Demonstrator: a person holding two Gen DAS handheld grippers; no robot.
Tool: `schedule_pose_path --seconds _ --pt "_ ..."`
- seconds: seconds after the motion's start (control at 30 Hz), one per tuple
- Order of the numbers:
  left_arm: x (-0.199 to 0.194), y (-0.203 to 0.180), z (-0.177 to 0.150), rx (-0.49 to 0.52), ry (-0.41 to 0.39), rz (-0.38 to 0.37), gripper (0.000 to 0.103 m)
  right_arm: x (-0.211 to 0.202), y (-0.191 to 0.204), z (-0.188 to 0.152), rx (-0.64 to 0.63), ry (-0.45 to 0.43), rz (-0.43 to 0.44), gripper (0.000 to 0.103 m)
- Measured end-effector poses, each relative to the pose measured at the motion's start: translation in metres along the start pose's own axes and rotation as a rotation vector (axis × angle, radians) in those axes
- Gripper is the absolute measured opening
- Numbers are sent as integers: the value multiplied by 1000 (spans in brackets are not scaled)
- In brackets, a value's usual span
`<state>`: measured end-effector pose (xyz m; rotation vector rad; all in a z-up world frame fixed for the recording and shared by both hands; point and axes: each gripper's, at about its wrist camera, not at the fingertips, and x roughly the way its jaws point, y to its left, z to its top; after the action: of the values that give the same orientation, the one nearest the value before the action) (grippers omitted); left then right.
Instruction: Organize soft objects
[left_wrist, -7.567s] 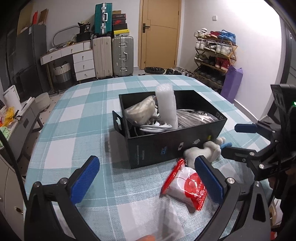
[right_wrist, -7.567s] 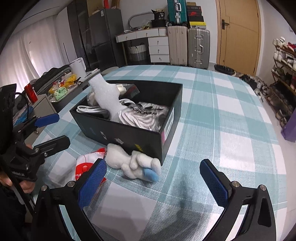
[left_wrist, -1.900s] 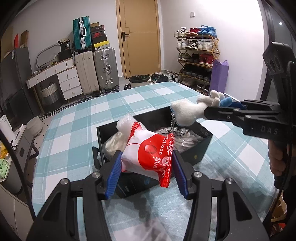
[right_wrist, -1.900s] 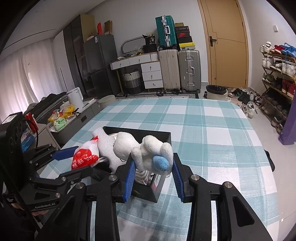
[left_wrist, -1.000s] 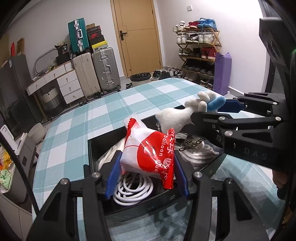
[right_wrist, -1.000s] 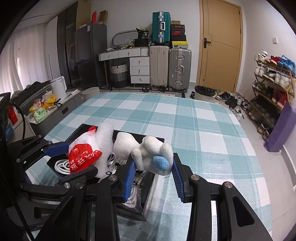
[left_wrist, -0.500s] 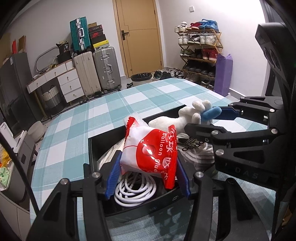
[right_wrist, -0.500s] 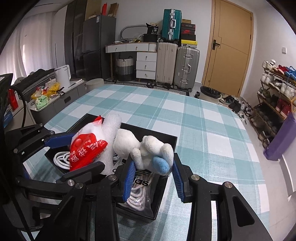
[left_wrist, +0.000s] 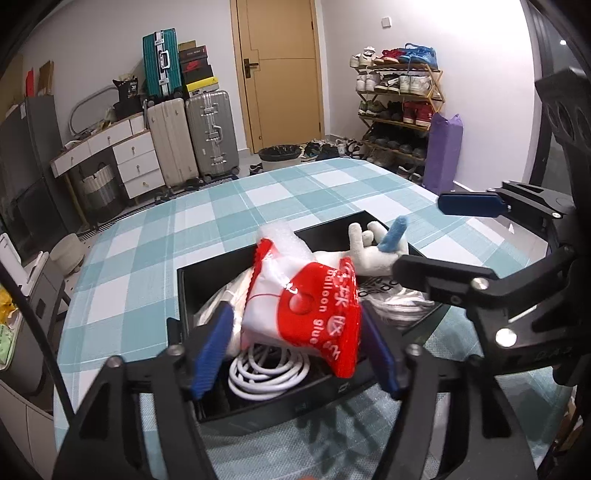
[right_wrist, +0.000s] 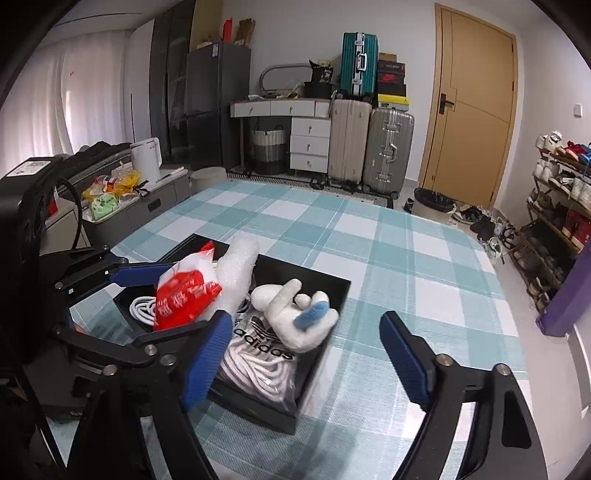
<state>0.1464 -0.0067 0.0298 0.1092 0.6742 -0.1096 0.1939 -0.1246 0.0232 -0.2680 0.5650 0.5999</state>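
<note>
I have just let both jaws spread over the black box (right_wrist: 334, 295). The right gripper (right_wrist: 306, 354) stands wide apart, and its white plush toy (right_wrist: 295, 317) lies on the bagged clothing inside, at twelve o'clock from the pads. The left gripper (left_wrist: 295, 347) has parted too; the red glue packet (left_wrist: 306, 306) sits loose between its pads above the white cable coil (left_wrist: 266, 369). Both soft things look delivered.

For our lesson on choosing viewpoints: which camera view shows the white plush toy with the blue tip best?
The right wrist view: the plush toy lies whole and unobstructed on the bagged clothing in the black box. In the left wrist view, the toy is farther off, partly hidden behind the red and white packet.
</note>
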Motion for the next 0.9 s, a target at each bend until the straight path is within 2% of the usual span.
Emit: schedule_pose_path --seconds 0.13,0.2,0.4,0.6,0.9 --pt "-10 -2 -4 5 -27 61 99 -10 -5 -4 16 -6 -4 97" --pt "-15 -2 -7 6 -38 76 102 -15 -3 -6 16 -17 0 99" --pt "-26 7 -16 -32 -51 94 103 -29 3 -12 22 -60 31 102" --pt "-42 16 -27 -90 -100 148 103 -48 6 -18 49 -130 74 102" --pt "-47 28 -40 -159 -118 160 103 -50 15 -29 27 -148 105 102"
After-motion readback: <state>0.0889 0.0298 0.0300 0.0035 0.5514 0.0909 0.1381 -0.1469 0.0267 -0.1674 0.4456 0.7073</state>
